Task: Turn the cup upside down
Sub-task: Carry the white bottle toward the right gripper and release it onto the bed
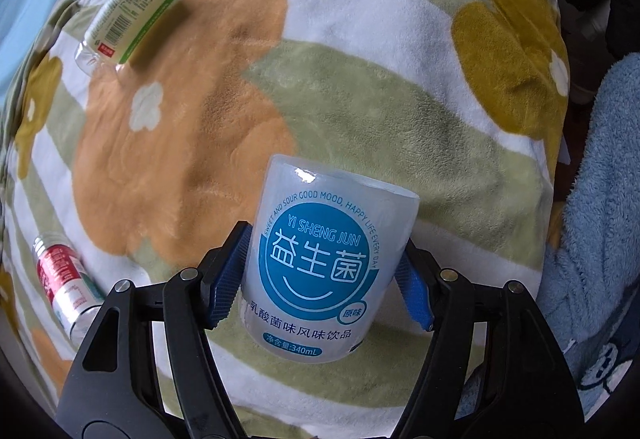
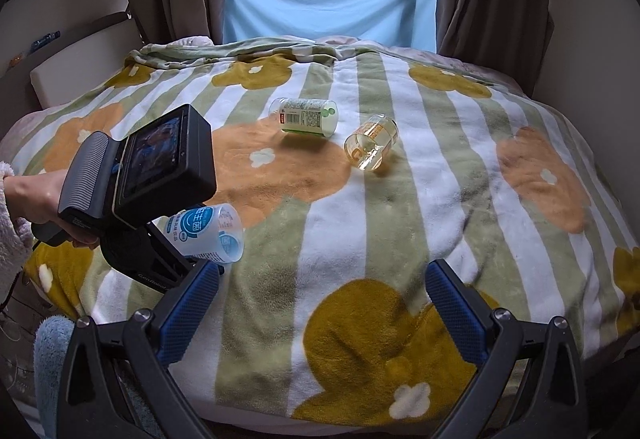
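Frosted blue-labelled cup (image 1: 320,263), gripped, tilted

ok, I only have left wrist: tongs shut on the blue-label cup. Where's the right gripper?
Observer: The right gripper is at the near edge of the blanket, tongs open, nothing between them.
Operator: Cup relative to it?
Observer: The blue-label cup sits ahead and to its left.
Operator: Cup angle from the side?
Observer: Tilted nearly onto its side, with the far end pointing toward mid-bed.
Operator: What's behind the left unit?
Observer: A hand in a fluffy pale sleeve holds the handle of the left gripper.
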The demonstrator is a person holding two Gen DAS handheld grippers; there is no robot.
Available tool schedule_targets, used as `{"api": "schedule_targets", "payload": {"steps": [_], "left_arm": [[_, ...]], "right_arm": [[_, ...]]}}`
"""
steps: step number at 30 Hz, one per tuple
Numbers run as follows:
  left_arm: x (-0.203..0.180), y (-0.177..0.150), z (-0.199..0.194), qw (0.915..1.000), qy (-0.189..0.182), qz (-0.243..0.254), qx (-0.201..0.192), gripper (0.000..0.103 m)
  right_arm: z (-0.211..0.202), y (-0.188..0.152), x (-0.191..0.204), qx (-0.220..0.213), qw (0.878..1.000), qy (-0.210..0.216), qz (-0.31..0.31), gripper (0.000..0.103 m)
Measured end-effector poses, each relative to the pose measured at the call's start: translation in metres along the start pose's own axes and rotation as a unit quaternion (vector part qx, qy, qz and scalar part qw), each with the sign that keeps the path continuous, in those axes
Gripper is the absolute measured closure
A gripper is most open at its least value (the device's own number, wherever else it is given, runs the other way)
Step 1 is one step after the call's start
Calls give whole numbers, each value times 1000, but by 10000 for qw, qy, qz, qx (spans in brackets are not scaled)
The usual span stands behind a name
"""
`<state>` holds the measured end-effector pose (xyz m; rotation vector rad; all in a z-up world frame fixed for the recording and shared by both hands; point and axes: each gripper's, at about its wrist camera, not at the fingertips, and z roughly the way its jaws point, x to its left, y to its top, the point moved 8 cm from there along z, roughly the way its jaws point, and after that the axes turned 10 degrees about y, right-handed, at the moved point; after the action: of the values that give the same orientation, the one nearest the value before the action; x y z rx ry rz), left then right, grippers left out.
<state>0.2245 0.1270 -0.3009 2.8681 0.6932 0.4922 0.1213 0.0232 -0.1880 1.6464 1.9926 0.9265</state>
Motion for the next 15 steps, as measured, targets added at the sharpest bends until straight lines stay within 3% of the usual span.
{"api": "schedule_targets", "payload": {"steps": [4, 6, 8, 11, 15], "left_arm": [[-3, 0, -8, 9999, -13, 2, -131, 36], [-2, 0, -12, 9998, -38, -110, -186, 24], [0, -1, -18, 9992, -20, -243, -306, 5], [4, -5, -30, 9979, -19, -464, -460, 5], [21, -22, -50, 9906, -23, -1190, -672, 5]], "right_arm": [[0, 0, -1, 13, 10000, 21, -4, 0], [1, 0, -1, 39, 10000, 50, -25, 0], [2, 0, 1, 64, 9999, 79, -87, 0], [5, 4, 5, 101, 9995, 134, -252, 0], [9, 17, 20, 163, 9943, 513, -922, 0]]}}
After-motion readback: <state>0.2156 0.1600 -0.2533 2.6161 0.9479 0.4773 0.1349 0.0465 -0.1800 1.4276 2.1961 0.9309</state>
